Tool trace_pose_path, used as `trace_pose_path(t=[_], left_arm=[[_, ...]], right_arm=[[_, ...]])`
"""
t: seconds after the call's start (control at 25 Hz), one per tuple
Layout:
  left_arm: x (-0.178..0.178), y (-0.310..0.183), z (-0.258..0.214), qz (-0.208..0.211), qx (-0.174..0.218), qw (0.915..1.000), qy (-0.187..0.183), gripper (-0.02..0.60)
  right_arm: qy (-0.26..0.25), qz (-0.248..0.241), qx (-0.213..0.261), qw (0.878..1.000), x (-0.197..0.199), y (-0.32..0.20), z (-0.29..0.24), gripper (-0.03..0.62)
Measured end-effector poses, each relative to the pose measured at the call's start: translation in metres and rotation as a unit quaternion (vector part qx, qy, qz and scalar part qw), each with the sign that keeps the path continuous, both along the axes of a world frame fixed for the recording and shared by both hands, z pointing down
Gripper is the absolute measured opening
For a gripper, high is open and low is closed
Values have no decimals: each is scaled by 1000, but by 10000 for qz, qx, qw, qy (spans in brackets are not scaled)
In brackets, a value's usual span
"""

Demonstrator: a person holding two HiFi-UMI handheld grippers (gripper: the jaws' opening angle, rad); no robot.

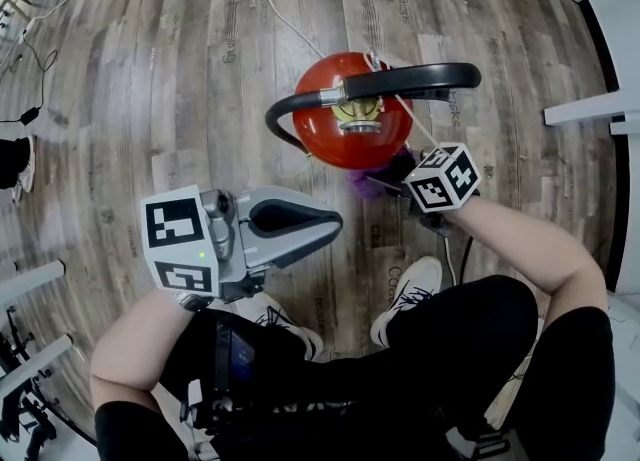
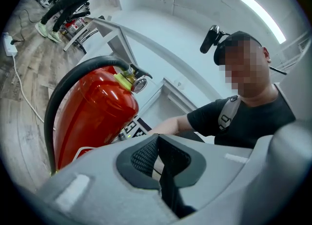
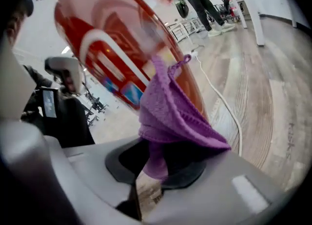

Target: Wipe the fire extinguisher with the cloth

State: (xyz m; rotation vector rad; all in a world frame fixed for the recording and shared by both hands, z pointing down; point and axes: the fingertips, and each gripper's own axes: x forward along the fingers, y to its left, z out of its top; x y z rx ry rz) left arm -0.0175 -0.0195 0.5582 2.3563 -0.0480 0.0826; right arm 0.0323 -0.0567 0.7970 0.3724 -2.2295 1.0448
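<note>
**Plank floor [image 1: 150,79] hosts fire extinguisher [image 1: 330,124] wipe-down**

Upright beyond the person's feet stands the red cylinder (black hose [image 1: 400,79] arching over its top). The right gripper [image 3: 153,163], jaws clamped on the purple cloth [image 3: 170,112], holds it against the near right side; the left gripper [image 2: 158,158], jaws closed and empty, hangs near left. Wiping appears under way; next, sweep the cloth along the shell, keeping contact.
</note>
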Motion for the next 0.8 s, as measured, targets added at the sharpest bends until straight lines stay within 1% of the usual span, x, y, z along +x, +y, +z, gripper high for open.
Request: trace_pose_path(t=[0.12, 0.24, 0.28, 0.32, 0.36, 0.44, 0.48, 0.6, 0.72, 0.8], left_arm=[[5, -2, 10, 48, -14, 9999, -160, -2], [10, -5, 8, 11, 27, 9999, -161, -2], [11, -6, 6, -15, 65, 9999, -151, 14], [12, -8, 3, -48, 113, 9998, -142, 73], [13, -9, -1, -94, 170, 9997, -130, 87], [12, -12, -8, -242, 274, 9993, -116, 107], [12, -13, -10, -326, 297, 9990, -121, 122], [15, -11, -15, -481, 234, 9985, -85, 169], [20, -5, -20, -483, 303, 9983, -75, 173], [22, -4, -21, -475, 367, 9982, -86, 173]], right_arm=[[-455, -161, 432, 9979, -4, 0, -81, 78], [-764, -409, 1062, 9906, -12, 5, -155, 78], [-796, -484, 1266, 9876, -15, 7, -175, 79], [-788, -562, 1458, 9846, -17, 10, -192, 79], [-758, -643, 1629, 9816, -19, 14, -206, 80], [-698, -771, 1859, 9770, -25, 23, -224, 80], [-683, -807, 1894, 9762, -28, 28, -229, 80], [-608, -1015, 1805, 9764, -40, 46, -237, 81], [-361, -1364, 1925, 9711, -53, 61, -238, 81], [-255, -1396, 1966, 9702, -56, 62, -238, 81]])
